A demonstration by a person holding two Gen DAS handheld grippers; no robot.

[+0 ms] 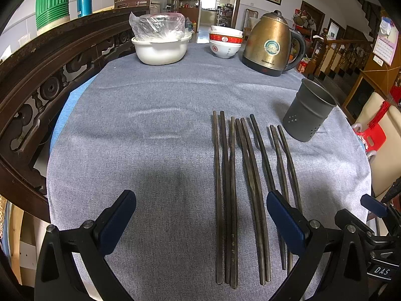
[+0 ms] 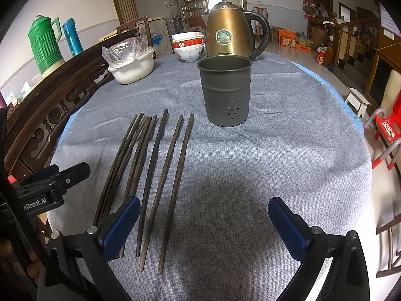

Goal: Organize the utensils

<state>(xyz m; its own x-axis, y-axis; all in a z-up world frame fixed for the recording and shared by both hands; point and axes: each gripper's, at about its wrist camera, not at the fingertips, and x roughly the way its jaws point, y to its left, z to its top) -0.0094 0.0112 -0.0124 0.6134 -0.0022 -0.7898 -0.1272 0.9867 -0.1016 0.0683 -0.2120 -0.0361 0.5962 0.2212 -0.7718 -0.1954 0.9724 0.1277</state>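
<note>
Eight dark wooden chopsticks [image 1: 240, 195] lie side by side on the grey cloth [image 1: 150, 150] that covers the surface, their lengths running away from the cameras. A grey metal holder [image 2: 224, 90] with small holes near its base stands upright on the cloth, empty as far as the right wrist view shows, just beyond the far tips of the chopsticks and to their right. The left gripper [image 1: 200, 222] hovers low over the near edge with its fingers wide apart, holding nothing; its right finger [image 1: 285, 220] sits above the rightmost chopsticks. The right gripper [image 2: 204, 225] is also spread wide and empty, with its left finger [image 2: 120, 225] over the near ends of the chopsticks. Farther back stand a brass-coloured kettle [image 2: 230, 32], stacked bowls [image 1: 225, 42] and a white basin [image 1: 161, 50].
</note>
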